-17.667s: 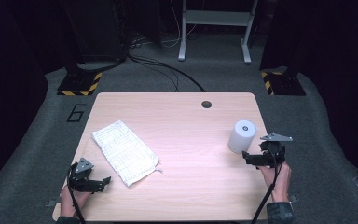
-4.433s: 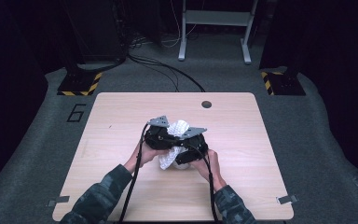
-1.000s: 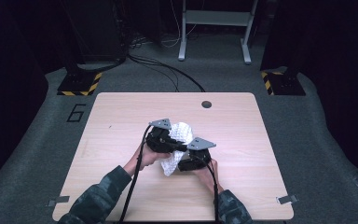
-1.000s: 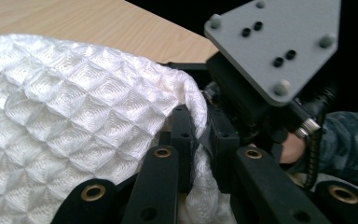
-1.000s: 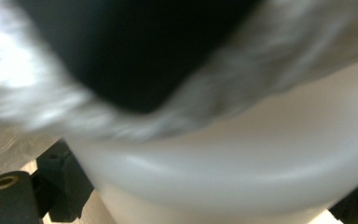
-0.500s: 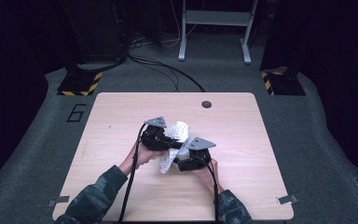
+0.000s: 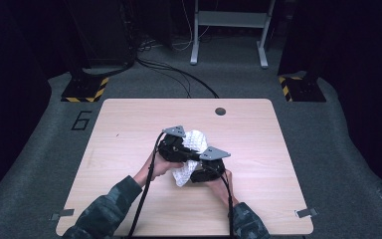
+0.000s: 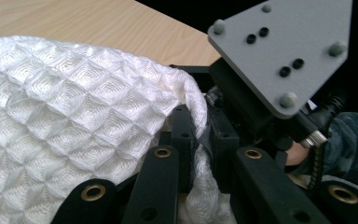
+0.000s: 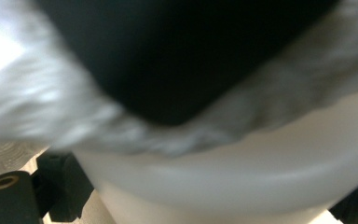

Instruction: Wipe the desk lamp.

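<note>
Wiping of the white cup [image 9: 223,186] is judged midway: near the table [image 7: 129,129] centre, the right hand-held gripper [image 7: 206,172] clamps the cup while the left hand-held gripper [image 7: 176,149], at its 11 o'clock, pinches the white waffle cloth [image 8: 65,121] against it.

A large digit "6" [image 7: 82,120] is marked on the grey floor [image 7: 40,149], well away from the fingers, left of the tabletop [image 7: 129,119].
</note>
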{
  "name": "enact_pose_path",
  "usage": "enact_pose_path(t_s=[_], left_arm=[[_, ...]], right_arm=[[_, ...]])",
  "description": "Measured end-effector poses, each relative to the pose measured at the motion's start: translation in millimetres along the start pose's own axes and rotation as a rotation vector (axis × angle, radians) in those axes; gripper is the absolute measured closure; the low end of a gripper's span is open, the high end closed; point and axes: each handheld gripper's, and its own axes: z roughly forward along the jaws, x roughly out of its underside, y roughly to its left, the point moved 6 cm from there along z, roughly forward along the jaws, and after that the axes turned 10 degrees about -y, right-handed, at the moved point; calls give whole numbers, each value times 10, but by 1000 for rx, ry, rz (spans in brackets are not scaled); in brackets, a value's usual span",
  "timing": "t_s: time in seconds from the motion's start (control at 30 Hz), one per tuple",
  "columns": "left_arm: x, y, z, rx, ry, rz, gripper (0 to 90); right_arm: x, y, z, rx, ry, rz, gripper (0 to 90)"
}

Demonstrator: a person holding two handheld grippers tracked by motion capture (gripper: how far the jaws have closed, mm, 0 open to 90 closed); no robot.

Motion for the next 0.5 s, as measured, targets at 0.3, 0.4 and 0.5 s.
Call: enact_pose_path(t_s=[0.3,0.4,0.5], left_arm=[[-2,147,-77,-63,-8,-10,835],[8,157,-104,-66,-11,-12,835],[16,147,-136,-78,-2,14,835]], right_arm=[[1,4,-4,-2,4,1,82],[-2,0,-1,-5,3,-7,82],[-2,0,0,-3,2,-7,82]])
